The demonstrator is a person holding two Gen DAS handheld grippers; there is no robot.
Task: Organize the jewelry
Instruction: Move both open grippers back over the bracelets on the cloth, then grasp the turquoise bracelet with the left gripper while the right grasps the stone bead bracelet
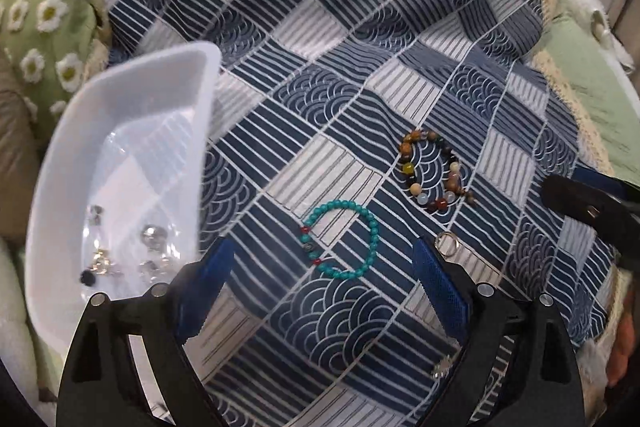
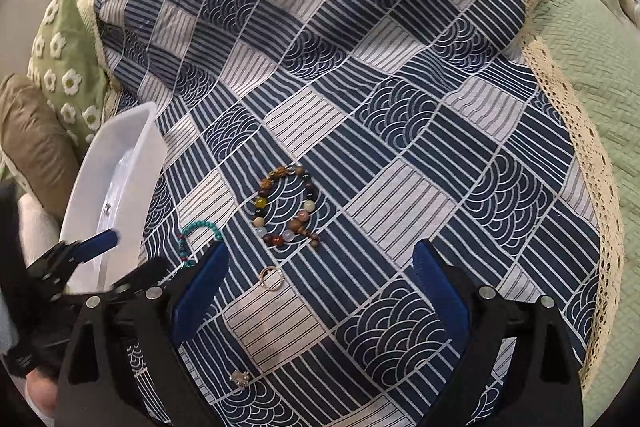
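Between both spread-apart hand-held grippers, left [image 1: 320, 291] and right [image 2: 320, 291], nothing is being held; turquoise bracelet [image 1: 340, 239] is lying mid-frame.

In the lower frame the left gripper [image 1: 320, 267], blue-padded jaws spread wide and empty, frames a turquoise beaded bracelet [image 1: 340, 241] on the blue-and-white patchwork cloth [image 1: 320, 67], with a multicoloured beaded bracelet [image 1: 434, 171] at centre right, a small metal ring [image 1: 448, 242] beside the right pad, and a white plastic tray [image 1: 120, 131] holding small silver pieces at left.

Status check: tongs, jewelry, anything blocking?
Left tongs and right tongs open, empty. Turquoise bracelet, mixed-bead bracelet, ring loose on quilt; white tray holds small pieces. Nothing blocking.
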